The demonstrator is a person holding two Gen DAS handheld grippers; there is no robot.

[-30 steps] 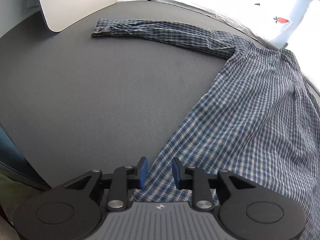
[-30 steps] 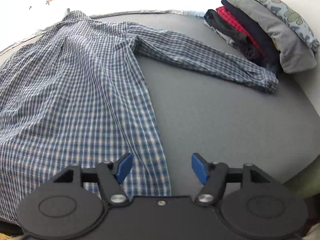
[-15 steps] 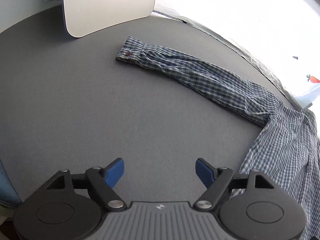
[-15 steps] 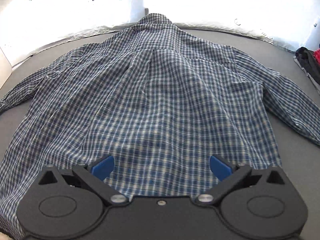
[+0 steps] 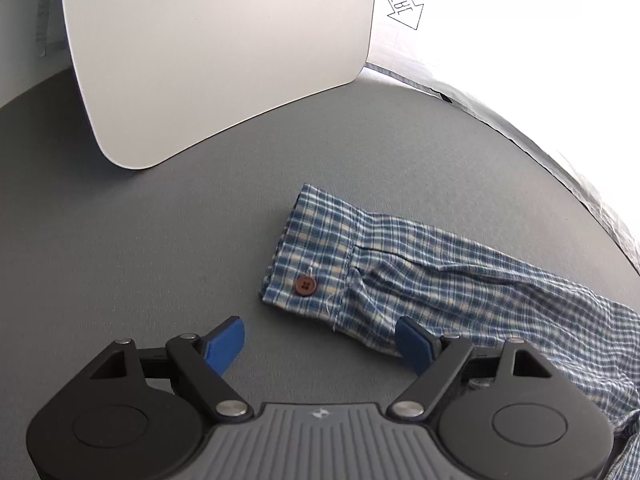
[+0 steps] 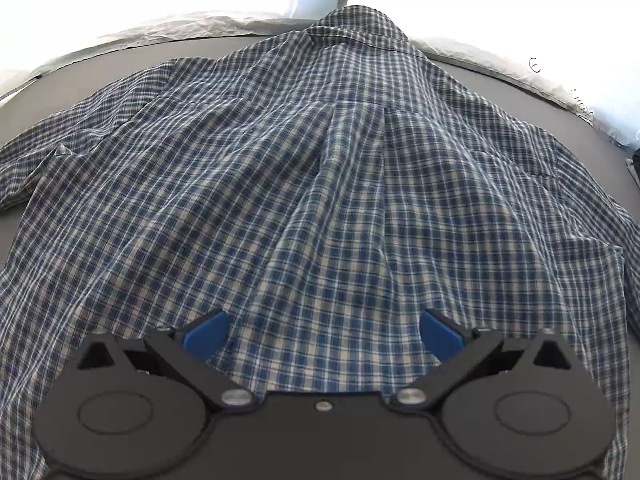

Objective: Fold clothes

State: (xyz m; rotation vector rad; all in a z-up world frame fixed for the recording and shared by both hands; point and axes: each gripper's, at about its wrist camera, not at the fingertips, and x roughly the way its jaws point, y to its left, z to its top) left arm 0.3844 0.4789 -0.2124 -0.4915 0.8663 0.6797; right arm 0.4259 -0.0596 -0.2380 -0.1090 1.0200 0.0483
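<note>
A blue and white checked shirt (image 6: 320, 184) lies spread on the grey table, collar at the far side. Its left sleeve (image 5: 460, 280) stretches across the table in the left wrist view and ends in a cuff (image 5: 312, 256) with a brown button (image 5: 305, 286). My left gripper (image 5: 320, 340) is open just in front of the cuff, its right finger over the sleeve's near edge. My right gripper (image 6: 324, 330) is open above the lower middle of the shirt's back, holding nothing.
A white curved board (image 5: 216, 52) stands on the grey table (image 5: 140, 260) behind the cuff. A bright white sheet with printed marks (image 5: 520, 40) borders the far table edge. A dark garment edge (image 6: 635, 160) shows at the right.
My left gripper let go of the shirt's hem, opened and moved left to the sleeve cuff. My right gripper opened wider and moved left and forward over the shirt's back.
</note>
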